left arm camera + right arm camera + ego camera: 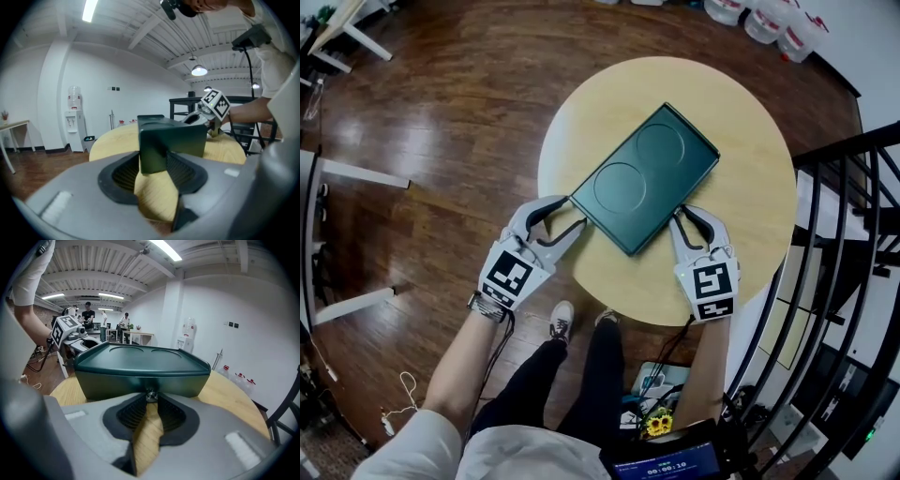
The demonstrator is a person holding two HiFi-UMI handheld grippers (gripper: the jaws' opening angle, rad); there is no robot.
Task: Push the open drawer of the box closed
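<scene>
A flat dark green box (647, 173) with two round hollows in its lid lies askew on the round wooden table (741, 244). My left gripper (577, 211) is at the box's left corner, its jaws shut on that corner (171, 140). My right gripper (682, 212) is at the near right side, where the drawer front (140, 380) faces it. Its fingertips are shut on the small metal drawer knob (150, 394). The drawer front looks level with the box's body, with no gap visible. Each gripper shows in the other's view: the right gripper (213, 105) and the left gripper (70, 331).
A black metal railing (844, 281) stands close to the table's right side. White water jugs (769, 19) sit on the floor beyond the table. White table legs (356, 169) stand at the left on the wooden floor. The person's shoes (562, 319) are under the near edge.
</scene>
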